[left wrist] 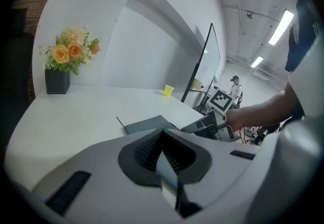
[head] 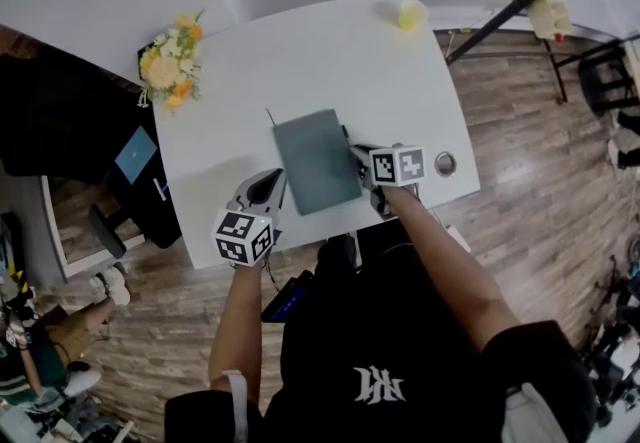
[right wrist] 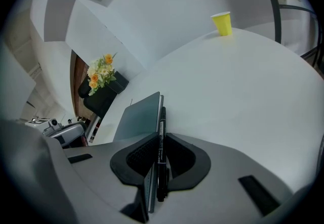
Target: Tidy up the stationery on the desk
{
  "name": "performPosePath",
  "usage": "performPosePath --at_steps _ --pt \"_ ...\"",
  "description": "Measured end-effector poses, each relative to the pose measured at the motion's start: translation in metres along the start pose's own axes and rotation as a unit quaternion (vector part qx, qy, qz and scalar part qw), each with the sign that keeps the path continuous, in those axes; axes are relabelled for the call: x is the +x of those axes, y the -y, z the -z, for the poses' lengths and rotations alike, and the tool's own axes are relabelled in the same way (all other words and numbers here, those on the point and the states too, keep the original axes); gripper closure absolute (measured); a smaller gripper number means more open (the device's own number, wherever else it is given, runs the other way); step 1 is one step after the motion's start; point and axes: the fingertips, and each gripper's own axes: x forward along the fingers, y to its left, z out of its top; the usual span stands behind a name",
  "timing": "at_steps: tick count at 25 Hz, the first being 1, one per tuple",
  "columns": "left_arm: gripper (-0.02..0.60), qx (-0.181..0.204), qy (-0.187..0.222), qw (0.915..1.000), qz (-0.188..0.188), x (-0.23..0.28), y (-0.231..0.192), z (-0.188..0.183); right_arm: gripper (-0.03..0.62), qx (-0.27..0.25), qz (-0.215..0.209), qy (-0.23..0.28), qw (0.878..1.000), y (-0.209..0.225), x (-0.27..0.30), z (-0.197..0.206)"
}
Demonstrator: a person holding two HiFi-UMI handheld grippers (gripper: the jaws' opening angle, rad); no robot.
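My right claw (right wrist: 159, 143) is clamped on one edge of the notebook (head: 317, 159), with the pen (right wrist: 161, 127) trapped alongside, probably so both travel as one bundle. The notebook is mid-worktop (head: 240, 81), toward my front edge. My left claw (left wrist: 164, 151) is pressed together at the notebook's opposite side on a grey sliver (left wrist: 168, 180) I cannot name, perhaps its cover, likely to steady that end. The flowers (head: 168, 66) and cup (head: 411, 16) stand well apart.

Grey-teal notebook (head: 317, 161), closed, near desk (head: 250, 81) front edge; black pen (right wrist: 161, 132) against its right edge, both between right tongs (head: 363, 175).
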Motion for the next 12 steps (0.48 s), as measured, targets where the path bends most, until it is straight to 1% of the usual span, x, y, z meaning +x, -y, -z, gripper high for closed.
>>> performPosePath --at_steps 8,12 --pt "0.578 -0.002 -0.002 1.0000 0.004 0.0029 0.0057 0.0040 0.526 0.010 -0.018 -0.003 1.000 -0.0013 -0.0002 -0.0010" --pt "0.578 0.002 0.002 1.0000 0.002 0.0008 0.0063 -0.0013 0.526 0.009 -0.012 0.007 1.000 0.0033 -0.0063 -0.0048"
